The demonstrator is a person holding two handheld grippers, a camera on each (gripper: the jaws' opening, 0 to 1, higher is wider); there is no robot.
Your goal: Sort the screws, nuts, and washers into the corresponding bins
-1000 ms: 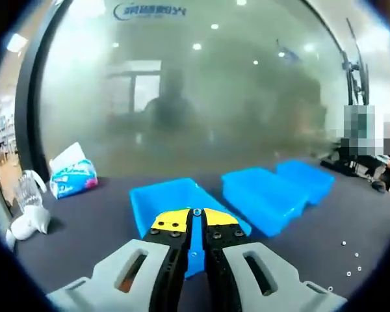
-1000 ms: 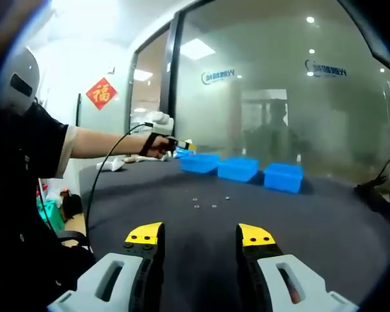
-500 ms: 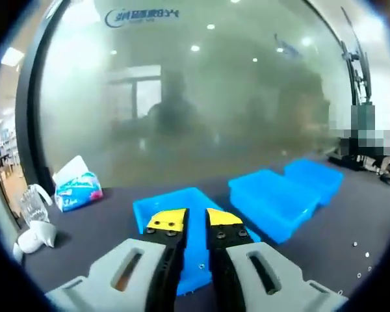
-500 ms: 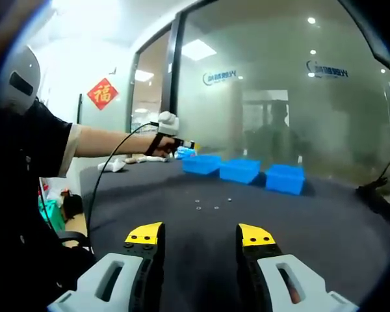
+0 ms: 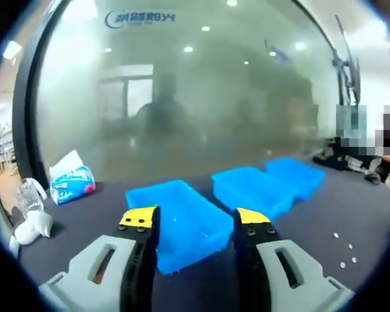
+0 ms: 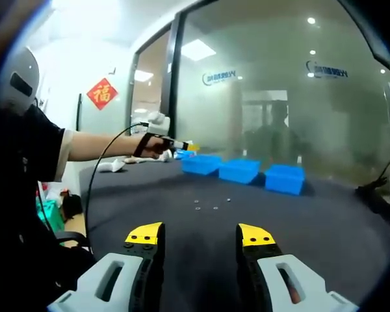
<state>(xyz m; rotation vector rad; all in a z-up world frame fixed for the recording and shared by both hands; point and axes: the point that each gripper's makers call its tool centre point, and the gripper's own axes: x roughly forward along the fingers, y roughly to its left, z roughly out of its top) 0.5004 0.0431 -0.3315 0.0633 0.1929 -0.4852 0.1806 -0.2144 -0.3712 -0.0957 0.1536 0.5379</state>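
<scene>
Three blue bins stand in a row on the dark bench (image 6: 299, 221), in front of a frosted glass wall (image 5: 201, 97). In the left gripper view the nearest bin (image 5: 175, 221) lies just beyond the left claw (image 5: 196, 220), its long side running away from the camera toward the glass wall; the middle bin (image 5: 250, 192) and the far bin (image 5: 294, 175) sit beside it to the right, close together. The left claw has its two yellow-tipped jaws spread wide apart with nothing between them, and the nearest bin shows through the gap. About four small pale metal parts (image 5: 343, 250) lie scattered on the bench to the right of the bins; they are too small to tell as screws, nuts or washers, and their direction cannot be read. To the left of the bins sit one tissue pack (image 5: 70, 182) and one crumpled clear plastic piece (image 5: 27, 195). In the right gripper view the right claw (image 6: 199, 234) hangs low over the bench, jaws wide apart and holding nothing. Three or four tiny parts (image 6: 211, 205) lie between it and the three bins (image 6: 240, 170), and a person's outstretched arm (image 6: 97, 144) holds the other gripper just left of the row.
</scene>
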